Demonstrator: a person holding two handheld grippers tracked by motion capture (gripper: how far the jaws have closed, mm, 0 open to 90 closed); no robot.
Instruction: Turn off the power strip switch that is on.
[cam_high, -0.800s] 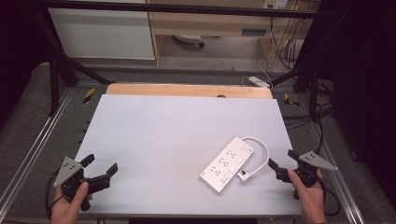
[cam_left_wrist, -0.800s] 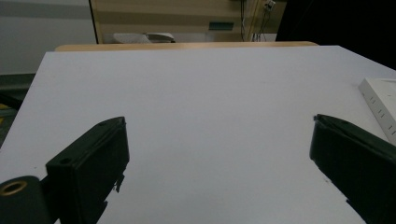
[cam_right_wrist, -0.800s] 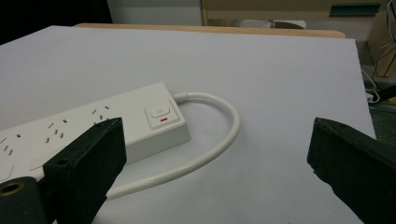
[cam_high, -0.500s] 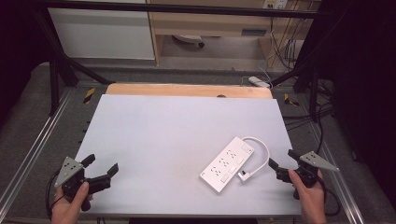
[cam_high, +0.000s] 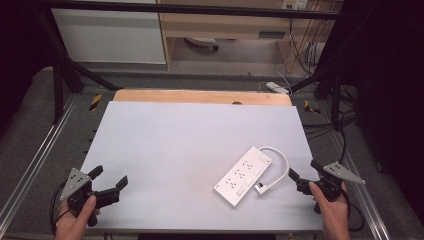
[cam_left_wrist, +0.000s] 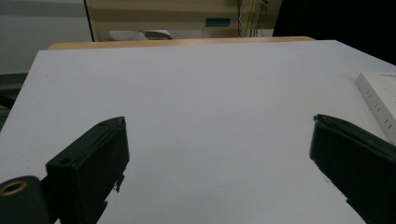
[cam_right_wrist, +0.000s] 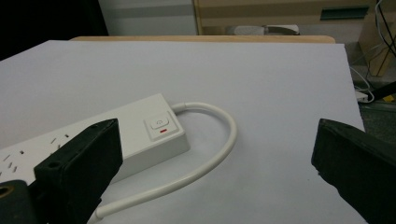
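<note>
A white power strip (cam_high: 243, 175) lies slantwise on the white table top (cam_high: 190, 140), right of centre, with its short white cable (cam_high: 280, 165) looping round to a plug (cam_high: 261, 188). My right gripper (cam_high: 305, 175) hovers open just right of the plug, nothing between its jaws. In the right gripper view the power strip (cam_right_wrist: 93, 135) and its switch (cam_right_wrist: 160, 125) lie close ahead on the left, and the cable (cam_right_wrist: 219, 149) curves between the wide jaws. My left gripper (cam_high: 107, 181) is open at the table's near left corner, far from the strip (cam_left_wrist: 380, 95).
A wooden strip (cam_high: 200, 96) borders the table's far edge. Metal rails (cam_high: 30, 170) run along both sides. Beyond the table stand shelving, cables (cam_high: 300, 45) and another white power strip (cam_high: 276, 87) on the floor.
</note>
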